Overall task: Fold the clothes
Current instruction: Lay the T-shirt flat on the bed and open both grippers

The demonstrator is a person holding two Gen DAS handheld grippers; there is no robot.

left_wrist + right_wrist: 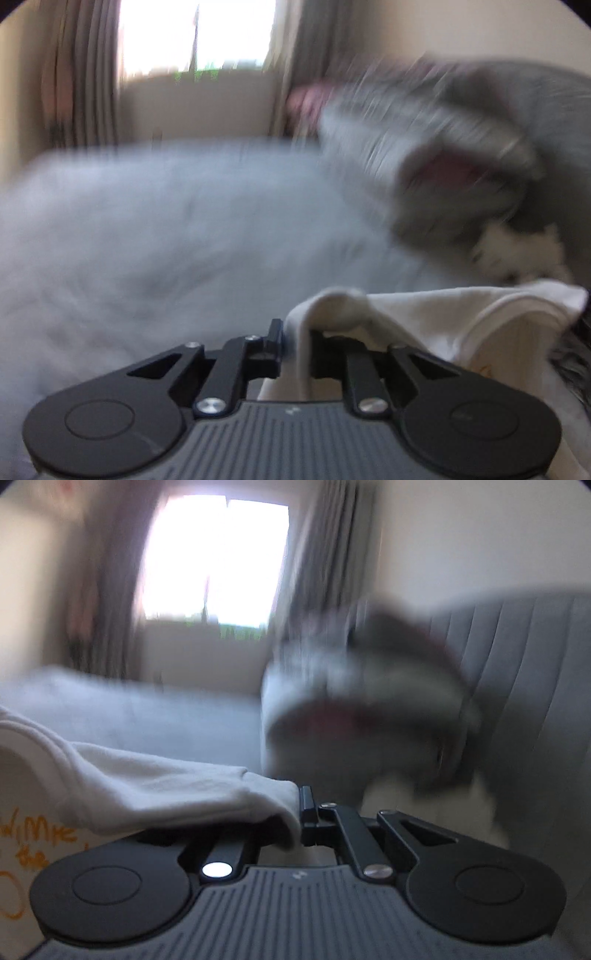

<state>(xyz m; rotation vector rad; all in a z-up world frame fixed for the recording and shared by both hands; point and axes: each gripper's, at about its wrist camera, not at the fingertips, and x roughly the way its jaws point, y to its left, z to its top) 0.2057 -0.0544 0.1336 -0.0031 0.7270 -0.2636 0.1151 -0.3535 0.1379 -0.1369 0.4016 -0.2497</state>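
- While both views smear with blur, the white shirt (424, 317) stays crisp, strung between the two grippers above the grey bed (166, 221).
- Far left in the left wrist view, curtains (88, 74) frame a bright window (195, 33); nothing there matters to the fold.
- Left gripper (295, 347): a fold of shirt hem runs down through the gap between its fingers (275, 343). They stand a little apart, and I cannot tell whether the pads are truly pinching or merely cradling the cloth.
- To its right the shirt spreads toward the neckline (517, 332), so this looks like a shoulder-side hold, taken to keep the top edge taut.
- Beyond, on the right of the bed, sits a blurred heap of grey and reddish clothes (443, 166) against the padded headboard (554, 122), probably laundry waiting its turn.
- Over to the right wrist view: orange lettering (37, 845) shows on the shirt's front at far left, the cloth sweeping in from there.
- Right gripper (301, 823): fingers pressed together on the shirt's corner, the fabric bunching just where they meet. A firm pinch, sensible for carrying a limp thing.
- My read: held at two corners, the shirt is ready to be laid flat on the bed for folding; the looser left hold is where it could slip.
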